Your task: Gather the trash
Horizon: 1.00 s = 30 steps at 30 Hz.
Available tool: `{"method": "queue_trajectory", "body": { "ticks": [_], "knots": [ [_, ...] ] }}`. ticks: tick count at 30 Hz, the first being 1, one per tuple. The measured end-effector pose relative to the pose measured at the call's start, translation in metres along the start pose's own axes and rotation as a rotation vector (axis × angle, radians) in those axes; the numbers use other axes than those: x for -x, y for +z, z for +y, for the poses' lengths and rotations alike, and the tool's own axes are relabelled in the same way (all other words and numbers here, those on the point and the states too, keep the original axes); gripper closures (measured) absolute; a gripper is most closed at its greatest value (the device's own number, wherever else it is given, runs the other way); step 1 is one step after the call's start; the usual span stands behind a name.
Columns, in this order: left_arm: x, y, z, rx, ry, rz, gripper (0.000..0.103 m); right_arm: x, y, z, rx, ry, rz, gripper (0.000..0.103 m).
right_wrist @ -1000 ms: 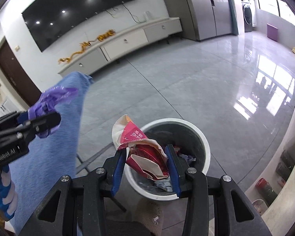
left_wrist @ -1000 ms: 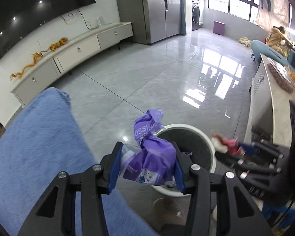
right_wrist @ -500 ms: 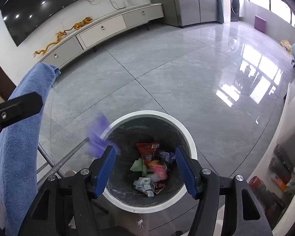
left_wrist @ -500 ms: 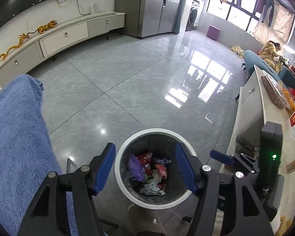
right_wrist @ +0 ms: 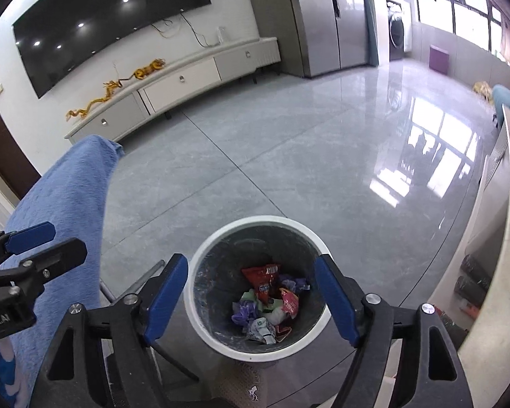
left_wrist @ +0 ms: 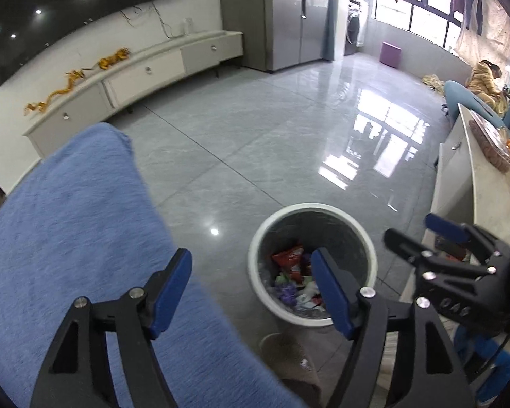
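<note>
A round white trash bin [right_wrist: 200, 258] stands on the grey tile floor and holds several wrappers, among them a red packet [right_wrist: 263, 277] and a purple wrapper [right_wrist: 243, 311]. My right gripper [right_wrist: 251, 297] is open and empty directly above the bin. In the left wrist view the bin [left_wrist: 258, 238] sits low and right of centre. My left gripper [left_wrist: 250, 289] is open and empty, above the bin's left rim and the blue cloth. Each gripper shows in the other's view, the right gripper [left_wrist: 421, 238] at the right and the left gripper [right_wrist: 34, 244] at the left.
A blue towel-covered surface [left_wrist: 71, 224] fills the lower left. A pale counter [left_wrist: 486, 197] runs along the right. A white TV cabinet [right_wrist: 173, 85] and a steel fridge [right_wrist: 326, 17] stand at the far wall. A metal frame leg [right_wrist: 136, 282] lies beside the bin.
Both grippers opened and dropped their trash: the purple wrapper and the red packet now lie in the bin. The left gripper then shifted left over the blue cloth.
</note>
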State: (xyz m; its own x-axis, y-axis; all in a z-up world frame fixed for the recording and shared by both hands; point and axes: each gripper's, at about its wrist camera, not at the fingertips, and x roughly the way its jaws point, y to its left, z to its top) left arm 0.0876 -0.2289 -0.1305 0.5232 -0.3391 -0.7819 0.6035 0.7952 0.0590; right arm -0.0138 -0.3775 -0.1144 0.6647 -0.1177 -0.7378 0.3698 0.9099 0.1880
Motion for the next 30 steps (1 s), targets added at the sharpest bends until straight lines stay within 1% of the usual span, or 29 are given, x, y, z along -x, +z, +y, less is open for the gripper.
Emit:
{"method": "queue_trajectory", "body": {
  "ticks": [4, 8, 10, 12, 20, 26, 30],
  "knots": [
    [0.027, -0.011, 0.017, 0.015, 0.100, -0.057, 0.032, 0.019, -0.002, 0.020, 0.038, 0.009, -0.035, 0.020],
    [0.052, -0.024, 0.038, 0.058, 0.195, -0.098, 0.032, 0.032, -0.004, 0.046, 0.076, 0.022, -0.070, 0.016],
    [0.063, -0.031, 0.048, 0.077, 0.227, -0.114, 0.031, 0.037, -0.005, 0.057, 0.097, 0.036, -0.080, 0.013],
    [0.074, -0.038, 0.058, 0.099, 0.249, -0.123, 0.031, 0.042, -0.007, 0.070, 0.121, 0.047, -0.091, 0.011],
    [0.102, -0.056, 0.079, 0.139, 0.306, -0.166, 0.031, 0.057, -0.016, 0.104, 0.179, 0.073, -0.116, 0.010],
    [0.125, -0.072, 0.096, 0.194, 0.369, -0.225, 0.031, 0.068, -0.024, 0.122, 0.209, 0.077, -0.139, 0.005],
    [0.137, -0.079, 0.106, 0.222, 0.406, -0.250, 0.031, 0.073, -0.029, 0.135, 0.230, 0.063, -0.158, 0.001]
  ]
}}
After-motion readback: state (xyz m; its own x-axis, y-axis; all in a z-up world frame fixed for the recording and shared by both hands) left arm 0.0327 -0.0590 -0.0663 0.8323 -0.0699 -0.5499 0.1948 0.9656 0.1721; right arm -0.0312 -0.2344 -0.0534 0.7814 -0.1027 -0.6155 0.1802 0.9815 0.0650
